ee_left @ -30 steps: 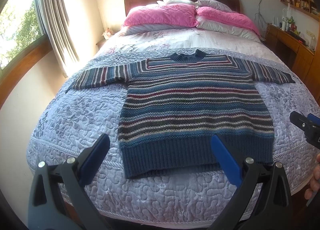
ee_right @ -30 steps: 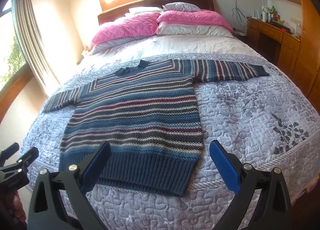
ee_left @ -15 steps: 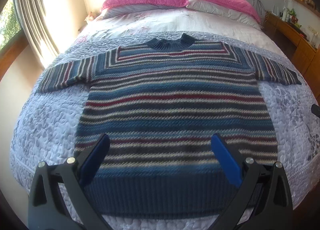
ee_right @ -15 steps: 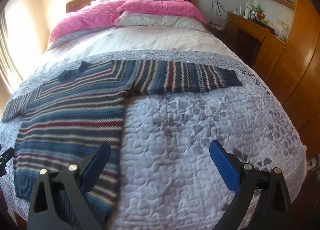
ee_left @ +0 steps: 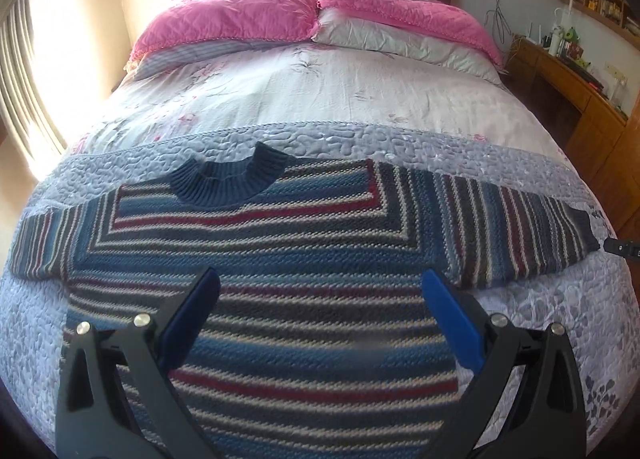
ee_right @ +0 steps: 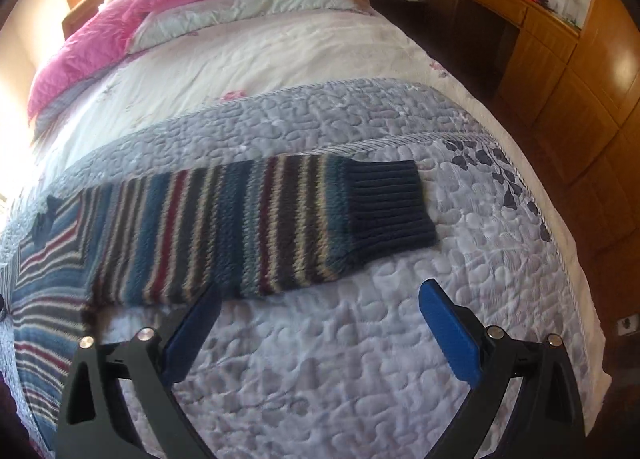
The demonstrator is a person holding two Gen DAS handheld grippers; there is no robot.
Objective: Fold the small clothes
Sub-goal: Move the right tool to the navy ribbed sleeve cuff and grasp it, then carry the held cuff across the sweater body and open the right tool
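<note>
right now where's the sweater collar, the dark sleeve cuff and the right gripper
sweater collar point(ee_left: 230, 181), left wrist view, on the ribbed navy neckband
sleeve cuff point(ee_right: 390, 205), right wrist view, middle of the dark ribbing
right gripper point(ee_right: 320, 325), right wrist view, midway between its open blue fingertips

striped knit sweater point(ee_left: 280, 259) lies flat, sleeves spread, on quilt.

Both wide-open grippers have advanced up the bed: the left gripper point(ee_left: 320, 299) now over the striped knitted sweater's point(ee_left: 280, 259) chest, the right gripper point(ee_right: 320, 311) nearing its outstretched sleeve point(ee_right: 248, 227).
</note>
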